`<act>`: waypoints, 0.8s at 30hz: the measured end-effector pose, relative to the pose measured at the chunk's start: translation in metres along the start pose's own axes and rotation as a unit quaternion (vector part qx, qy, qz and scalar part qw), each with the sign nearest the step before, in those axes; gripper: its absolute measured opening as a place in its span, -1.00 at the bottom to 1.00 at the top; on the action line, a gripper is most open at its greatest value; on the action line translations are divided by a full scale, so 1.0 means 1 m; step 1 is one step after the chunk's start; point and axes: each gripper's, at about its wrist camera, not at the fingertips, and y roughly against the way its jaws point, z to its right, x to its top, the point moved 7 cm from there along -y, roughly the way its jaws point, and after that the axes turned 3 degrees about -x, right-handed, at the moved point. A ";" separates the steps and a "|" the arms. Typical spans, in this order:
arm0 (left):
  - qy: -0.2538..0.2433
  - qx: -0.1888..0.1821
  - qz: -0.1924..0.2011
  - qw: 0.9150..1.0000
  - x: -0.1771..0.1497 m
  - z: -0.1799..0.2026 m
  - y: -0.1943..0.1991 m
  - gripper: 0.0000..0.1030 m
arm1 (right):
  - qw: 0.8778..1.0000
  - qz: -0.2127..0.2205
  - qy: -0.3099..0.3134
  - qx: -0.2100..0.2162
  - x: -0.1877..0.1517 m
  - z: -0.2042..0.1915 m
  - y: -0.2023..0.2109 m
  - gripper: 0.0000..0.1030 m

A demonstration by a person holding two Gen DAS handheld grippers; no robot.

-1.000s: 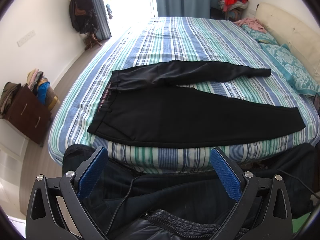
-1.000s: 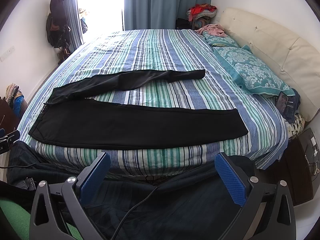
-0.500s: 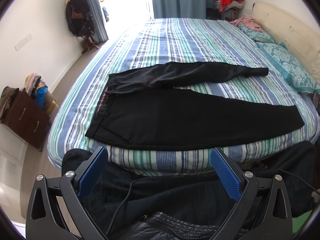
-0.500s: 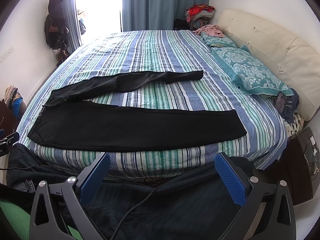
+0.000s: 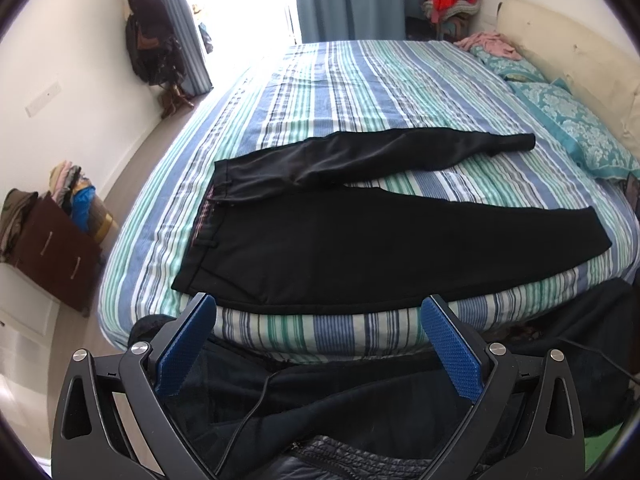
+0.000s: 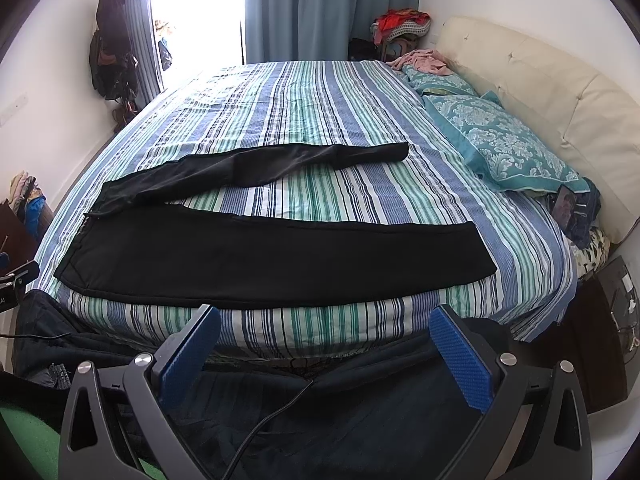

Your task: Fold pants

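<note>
Black pants (image 5: 360,240) (image 6: 260,264) lie spread on the striped bed (image 5: 360,88) (image 6: 320,112), waistband at the left, legs running right. The near leg lies flat along the bed's front edge; the far leg angles away, narrower and wrinkled. My left gripper (image 5: 320,312) hangs open in front of the bed's edge, below the waist end, with nothing between its blue pads (image 5: 184,348). Also open and empty, my right gripper (image 6: 324,320) hovers before the bed's edge, below the near leg's middle. Neither touches the pants.
Teal patterned pillows (image 6: 508,144) and a cream headboard (image 6: 560,92) lie at the right. A dark dresser (image 5: 52,248) with clothes stands at the left, and a nightstand (image 6: 608,312) at the right. Dark clothing and a cable (image 5: 256,404) lie below the grippers. Curtains (image 6: 320,8) hang behind the bed.
Both views have shifted slightly: the bed and pants sit a little higher and farther in the frames. Both grippers stay open and empty; the pants have not moved.
</note>
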 end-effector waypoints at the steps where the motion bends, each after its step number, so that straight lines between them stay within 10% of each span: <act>1: 0.001 -0.002 0.001 1.000 0.001 0.000 0.000 0.99 | 1.000 0.000 -0.001 -0.001 0.000 0.001 0.000 1.00; 24: -0.002 -0.008 0.000 1.000 0.019 0.009 -0.014 0.99 | 1.000 -0.013 -0.013 -0.015 -0.001 0.012 -0.017 1.00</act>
